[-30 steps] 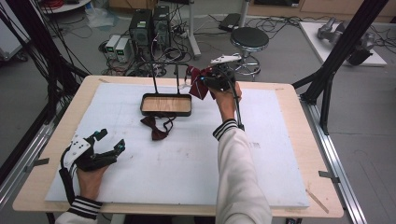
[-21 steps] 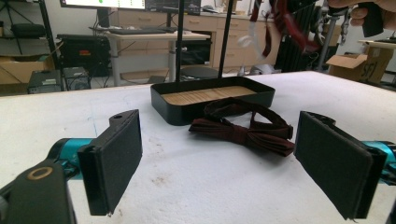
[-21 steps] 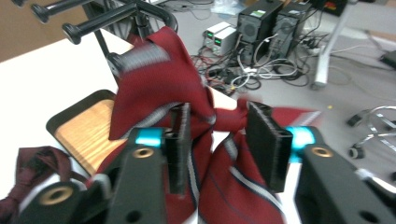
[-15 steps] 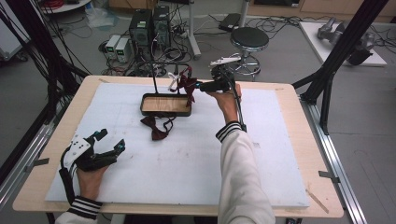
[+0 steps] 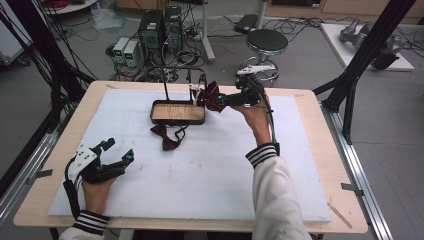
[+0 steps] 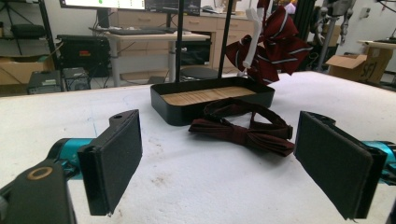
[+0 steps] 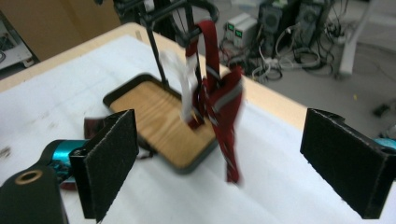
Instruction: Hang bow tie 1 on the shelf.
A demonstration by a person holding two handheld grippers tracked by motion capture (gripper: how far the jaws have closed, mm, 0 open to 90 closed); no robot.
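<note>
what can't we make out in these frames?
- Striped bow tie on the rack: motion-blurred in the right gripper view; how it attaches is unclear.
- Rack top: cut off by the left gripper view's top edge.
- Plain bow tie clasp: too small in the high view.

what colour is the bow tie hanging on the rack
Dark red with thin grey stripes, clearest in the left gripper view: hanging bow tie.

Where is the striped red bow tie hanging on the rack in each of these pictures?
High view: striped bow tie top centre, right of the tray.
Left gripper view: upper right, above the tray's far corner.
Right gripper view: centre, dangling, blurred.
Shared landmark: black tray with a wooden floor.
</note>
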